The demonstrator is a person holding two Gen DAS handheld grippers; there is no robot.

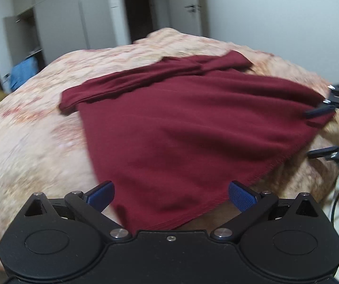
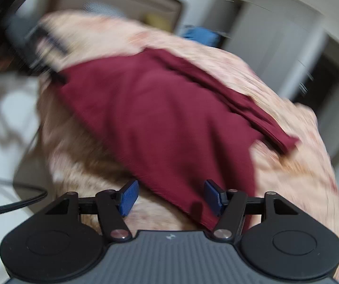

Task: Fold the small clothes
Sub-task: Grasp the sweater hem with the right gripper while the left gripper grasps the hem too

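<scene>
Now maroon garment (image 1: 193, 127) flat on blanket (image 1: 27, 142); left gripper (image 1: 171, 195) wide, right gripper (image 2: 171, 196) parted, both empty.

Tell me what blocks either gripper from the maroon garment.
Nothing visible does. The left gripper and right gripper both stand open right at the garment's near edge, which lies on the patterned cover.

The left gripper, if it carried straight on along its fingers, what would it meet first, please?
Most likely the dark red garment on the patterned bedcover: its near hem lies between the left gripper's open fingers, though depth is unclear.
</scene>
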